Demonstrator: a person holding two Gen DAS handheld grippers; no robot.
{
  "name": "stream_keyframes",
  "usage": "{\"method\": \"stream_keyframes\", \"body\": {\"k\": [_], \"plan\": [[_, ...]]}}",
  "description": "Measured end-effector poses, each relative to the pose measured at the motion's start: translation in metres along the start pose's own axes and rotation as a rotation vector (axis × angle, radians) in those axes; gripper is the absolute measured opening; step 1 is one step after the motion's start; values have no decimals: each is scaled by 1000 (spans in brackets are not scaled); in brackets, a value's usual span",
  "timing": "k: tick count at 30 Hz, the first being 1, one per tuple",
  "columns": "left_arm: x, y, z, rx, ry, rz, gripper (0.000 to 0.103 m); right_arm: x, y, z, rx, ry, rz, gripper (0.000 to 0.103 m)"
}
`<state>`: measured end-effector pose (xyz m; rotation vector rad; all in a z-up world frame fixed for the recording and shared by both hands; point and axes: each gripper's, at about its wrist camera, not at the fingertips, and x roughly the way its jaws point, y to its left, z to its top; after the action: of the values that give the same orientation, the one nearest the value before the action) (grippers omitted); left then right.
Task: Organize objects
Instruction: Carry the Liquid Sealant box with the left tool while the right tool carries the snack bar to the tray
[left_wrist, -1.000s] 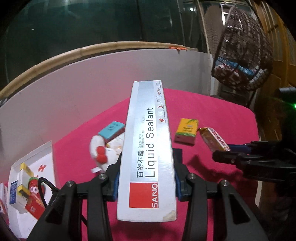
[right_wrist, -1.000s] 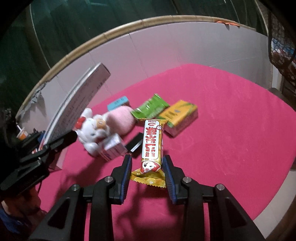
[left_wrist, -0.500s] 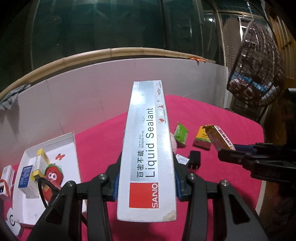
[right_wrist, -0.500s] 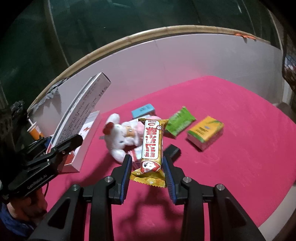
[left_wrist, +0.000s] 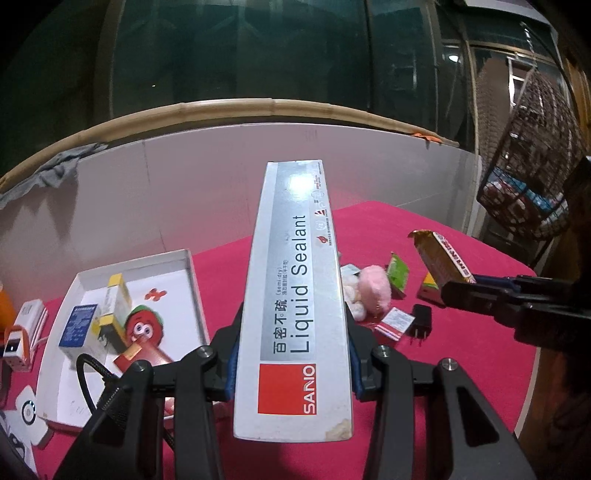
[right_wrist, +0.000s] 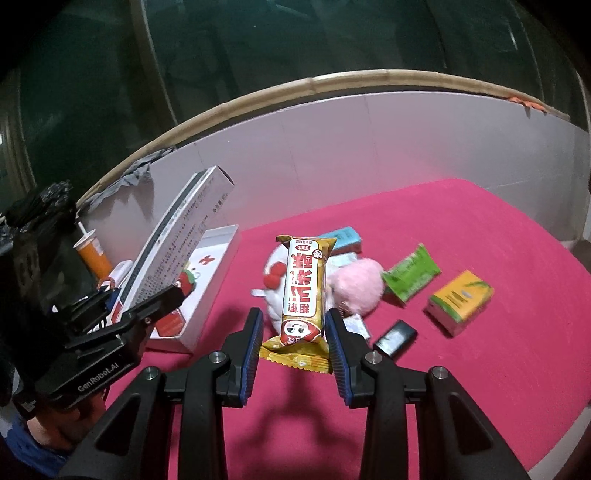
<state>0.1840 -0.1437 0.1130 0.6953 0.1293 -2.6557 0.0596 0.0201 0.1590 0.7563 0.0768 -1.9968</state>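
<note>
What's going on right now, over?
Left gripper clamps sealant box. Right gripper clamps snack bar. White tray ahead-left, path clear.

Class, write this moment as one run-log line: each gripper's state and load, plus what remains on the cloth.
left gripper: shut on sealant box | right gripper: shut on snack bar | remaining: plush toy, green packet, yellow box

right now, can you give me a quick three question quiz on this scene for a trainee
1. True or false: the left gripper holds the long silver Liquid Sealant carton.
2. What does the right gripper hold?
A. green sachet
B. yellow and red snack bar wrapper
C. black charger plug
3. What colour is the cloth on the table?

Key: 1 true; 2 B; 3 pink-red.
</note>
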Motion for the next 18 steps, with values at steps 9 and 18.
{"method": "stream_keyframes", "body": {"k": [9,18], "plan": [[-11,26,-7,-70,-5,42,43,10,25,10,-37,-3,28,37],[-24,57,-11,-137,-31,83,43,28,55,23,-83,17,58,37]]}}
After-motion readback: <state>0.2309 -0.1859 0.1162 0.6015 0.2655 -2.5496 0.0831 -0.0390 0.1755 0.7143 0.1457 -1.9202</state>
